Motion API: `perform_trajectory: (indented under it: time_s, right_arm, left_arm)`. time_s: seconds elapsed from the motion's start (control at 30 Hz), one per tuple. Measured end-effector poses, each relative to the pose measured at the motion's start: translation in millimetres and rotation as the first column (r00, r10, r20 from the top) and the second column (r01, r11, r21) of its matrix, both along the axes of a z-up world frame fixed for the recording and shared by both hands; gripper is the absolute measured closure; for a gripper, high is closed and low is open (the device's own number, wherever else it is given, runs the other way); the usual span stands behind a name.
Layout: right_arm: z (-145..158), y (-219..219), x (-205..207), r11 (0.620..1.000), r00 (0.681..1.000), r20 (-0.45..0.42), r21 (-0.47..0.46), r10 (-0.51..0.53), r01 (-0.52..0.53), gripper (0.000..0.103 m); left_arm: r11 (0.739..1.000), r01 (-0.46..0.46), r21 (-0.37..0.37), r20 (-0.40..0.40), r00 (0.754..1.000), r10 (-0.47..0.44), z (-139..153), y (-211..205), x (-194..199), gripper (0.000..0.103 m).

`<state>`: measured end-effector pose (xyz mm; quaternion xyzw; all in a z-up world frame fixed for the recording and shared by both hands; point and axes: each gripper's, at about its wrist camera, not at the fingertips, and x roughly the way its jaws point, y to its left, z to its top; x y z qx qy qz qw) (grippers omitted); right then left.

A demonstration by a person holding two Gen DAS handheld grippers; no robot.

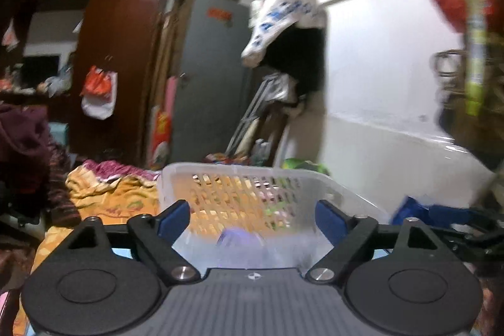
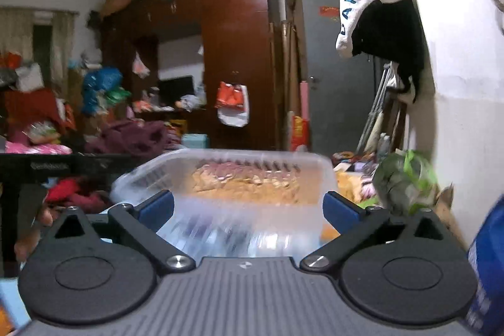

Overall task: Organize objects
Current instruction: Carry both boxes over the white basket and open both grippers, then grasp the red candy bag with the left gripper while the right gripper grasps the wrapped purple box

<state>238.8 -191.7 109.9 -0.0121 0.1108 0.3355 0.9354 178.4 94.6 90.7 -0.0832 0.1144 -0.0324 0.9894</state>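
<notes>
Blue-padded fingers of the left gripper [image 1: 252, 218] are standing wide apart, pressing on nothing, and the translucent white basket [image 1: 249, 178] is lying straight ahead of them, its near wall sitting low between the pads with its slotted far wall facing back. In the other view the right gripper [image 2: 249, 208] is likewise gaping, its pads flanking the basket's [image 2: 233, 175] near rim without clamping it. Both grippers are pointing only slightly downward at the same basket, so neither hand looks clearly nearer. Its long axis is running across both views, roughly crosswise to the fingers, which suggests any regrasp would be taking a rim rather than an end. The basket is resting on an orange patterned bedcover [image 1: 110, 194]. The left view is showing the slots and something purplish and blurred low inside. The right view is instead showing a blue bag [image 2: 488, 266] close at its right edge and a green bundle [image 2: 406, 178] beyond the basket's right corner.
</notes>
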Motion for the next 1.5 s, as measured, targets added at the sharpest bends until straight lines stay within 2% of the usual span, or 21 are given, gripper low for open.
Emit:
perform_trajectory:
  time_s: [0.13,0.2,0.27,0.3,0.4,0.53,0.6,0.63,0.73,0.83,0.9,1.17,1.5]
  right_arm:
    - [-50,-51,-49,1.000,1.000,0.028,-0.014,-0.010,0.010,0.001]
    - [-73,-70,-63,0.999,0.999,0.016,0.009,0.040,-0.040,0.005]
    - [-85,-77,-65,0.996,0.996,-0.026,0.051,0.080,-0.078,0.021]
    - [-90,-76,-66,0.995,0.995,-0.036,0.045,0.096,-0.094,0.024]
    - [-95,-56,-60,0.995,0.997,-0.019,-0.067,0.075,-0.076,0.030]
    - [-101,-40,-51,0.988,0.992,-0.054,-0.100,0.111,-0.116,0.030]
    - [-105,-33,-54,0.985,0.992,-0.054,-0.128,0.111,-0.118,0.041]
    - [-109,-32,-59,0.983,0.992,-0.058,-0.142,0.110,-0.117,0.055]
    - [-114,-39,-64,0.985,0.993,-0.057,-0.133,0.105,-0.112,0.057]
    - [-114,-48,-69,0.989,0.994,-0.047,-0.107,0.094,-0.098,0.058]
    - [-114,-52,-70,0.992,0.996,-0.041,-0.096,0.080,-0.084,0.058]
    - [-118,-68,-69,0.998,0.999,-0.048,-0.051,0.018,-0.021,0.058]
    - [-114,-72,-71,0.999,0.999,-0.032,-0.034,-0.011,0.010,0.058]
  left_arm:
    - [0.997,-0.021,0.074,0.032,0.999,0.018,-37,-4,-76,0.011]
    - [0.998,-0.008,0.054,0.034,0.999,0.006,-55,-2,-103,0.011]
    - [1.000,0.004,0.023,0.039,0.999,-0.005,-72,2,-127,0.011]
    - [1.000,0.004,0.011,0.043,0.999,-0.004,-78,3,-134,0.011]
    - [1.000,-0.002,0.020,0.039,0.999,0.002,-93,2,-149,0.011]
    - [0.998,0.024,0.065,0.024,0.999,-0.025,-101,-5,-144,0.011]
    - [0.995,0.042,0.086,0.007,0.999,-0.043,-106,-10,-140,0.011]
    - [0.994,0.052,0.096,-0.009,0.999,-0.052,-110,-12,-138,0.012]
    - [0.991,0.077,0.108,-0.031,0.997,-0.075,-118,-16,-131,0.016]
    - [0.989,0.090,0.117,-0.031,0.996,-0.087,-124,-18,-130,0.027]
    - [0.987,0.102,0.123,-0.026,0.995,-0.099,-125,-19,-130,0.046]
    - [0.988,0.034,0.150,0.040,0.998,-0.040,-122,-20,-142,0.046]
    - [0.992,-0.063,0.111,0.066,0.996,0.055,-114,0,-145,0.046]
